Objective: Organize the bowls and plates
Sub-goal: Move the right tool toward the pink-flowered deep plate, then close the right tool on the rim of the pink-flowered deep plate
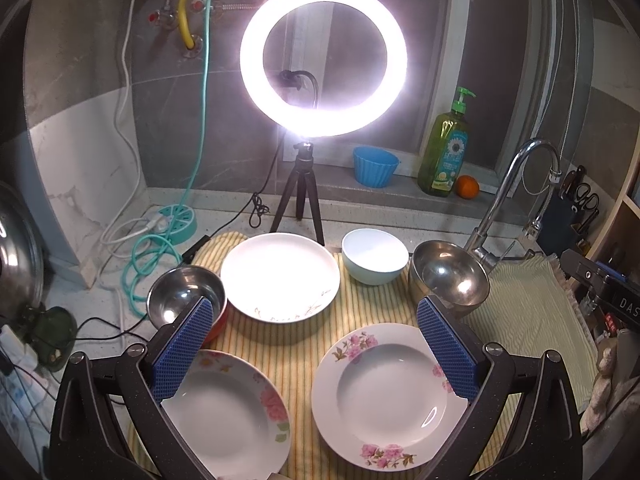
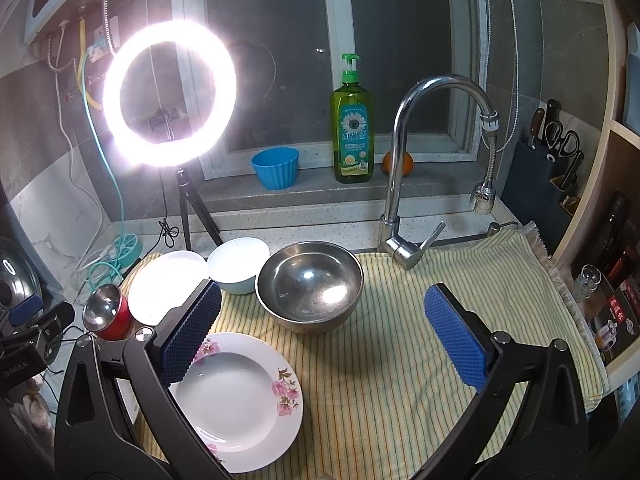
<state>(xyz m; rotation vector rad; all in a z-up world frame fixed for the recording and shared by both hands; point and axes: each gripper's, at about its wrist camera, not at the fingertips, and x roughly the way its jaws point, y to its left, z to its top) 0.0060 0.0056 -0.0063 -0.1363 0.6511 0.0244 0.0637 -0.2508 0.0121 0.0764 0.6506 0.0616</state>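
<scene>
Plates: two floral plates (image 1: 386, 400) (image 1: 224, 412) lie side by side, apart, on the striped cloth (image 1: 296, 344); a plain plate (image 1: 280, 276) sits behind them.
Bowls: large steel bowl (image 2: 310, 284) beside white bowl (image 2: 238, 264); small steel bowl (image 1: 186, 294) at the cloth's left edge.
Left gripper (image 1: 316, 344): jaws apart, holding nothing.
Right gripper (image 2: 324, 336): jaws apart, holding nothing.
Open room: bare cloth right of the large steel bowl, toward the faucet (image 2: 404, 184).

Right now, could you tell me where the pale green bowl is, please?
The pale green bowl sits at the back of the striped cloth, between the large white plate on its left and the big steel bowl on its right.
</scene>
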